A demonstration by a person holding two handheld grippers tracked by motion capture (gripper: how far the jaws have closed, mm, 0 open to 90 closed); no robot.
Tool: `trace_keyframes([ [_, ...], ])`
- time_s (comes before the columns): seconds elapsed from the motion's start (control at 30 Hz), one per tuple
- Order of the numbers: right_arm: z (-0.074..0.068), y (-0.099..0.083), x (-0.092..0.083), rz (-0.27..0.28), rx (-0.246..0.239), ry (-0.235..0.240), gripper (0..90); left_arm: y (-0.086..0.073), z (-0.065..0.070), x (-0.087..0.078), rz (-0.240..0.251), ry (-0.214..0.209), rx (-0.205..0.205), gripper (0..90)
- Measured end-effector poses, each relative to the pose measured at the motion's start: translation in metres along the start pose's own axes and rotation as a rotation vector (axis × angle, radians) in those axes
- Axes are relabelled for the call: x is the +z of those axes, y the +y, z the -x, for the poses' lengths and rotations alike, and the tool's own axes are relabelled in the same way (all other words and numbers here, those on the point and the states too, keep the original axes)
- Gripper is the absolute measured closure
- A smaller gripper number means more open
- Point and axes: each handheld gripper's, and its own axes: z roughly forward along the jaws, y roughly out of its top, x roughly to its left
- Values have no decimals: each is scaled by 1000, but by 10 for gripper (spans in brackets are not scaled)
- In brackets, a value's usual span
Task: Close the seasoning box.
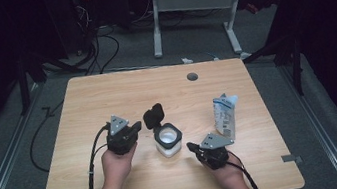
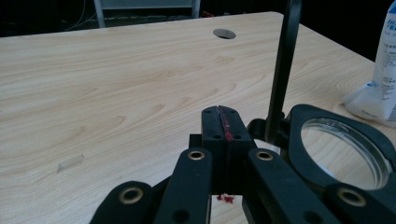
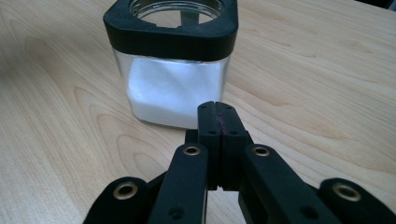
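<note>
High view: the jar [image 1: 168, 141] stands near the table's [image 1: 105, 91] front edge, lid [image 1: 153, 115] already up, white powder inside; the pouch [image 1: 225, 115] probably awaits. Left gripper [image 1: 133, 128] and right gripper [image 1: 192, 147] flank it, jaws pressed together, empty.

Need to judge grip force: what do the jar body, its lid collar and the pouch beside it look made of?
Jar body: clear and glossy, probably glass; the white powder shows through. Lid collar: matte black, likely plastic. Pouch: thin printed film, creased and soft-looking.
</note>
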Motion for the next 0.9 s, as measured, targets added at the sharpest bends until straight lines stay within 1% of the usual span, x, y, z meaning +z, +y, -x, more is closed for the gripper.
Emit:
trace_keyframes([
  [0.1,-2,1,2,-1,4,10,899,6,1,2,12,-10,-9,899],
  [0.13,-3,1,3,-2,6,13,899,8,2,2,11,-9,-5,899],
  [0.2,-5,2,5,-7,-6,15,899,10,3,4,18,-12,-5,899],
  [0.23,-7,3,6,-6,-6,19,898,11,3,4,19,-14,-3,899],
  [0.3,-9,4,9,-10,-8,22,897,12,4,3,36,-25,-7,899],
  [0.4,-12,6,13,-7,-22,27,897,11,4,2,42,-28,-11,899],
  [0.5,-15,7,15,-10,-27,24,897,10,5,2,45,-29,-8,899],
  [0.6,-16,7,17,-23,-44,3,891,9,5,1,58,-31,-6,899],
  [0.73,-17,8,17,-17,-41,6,892,9,7,1,67,-39,-9,899],
  [0.9,-18,8,17,-25,-51,-4,891,7,14,-1,76,-45,11,899],
])
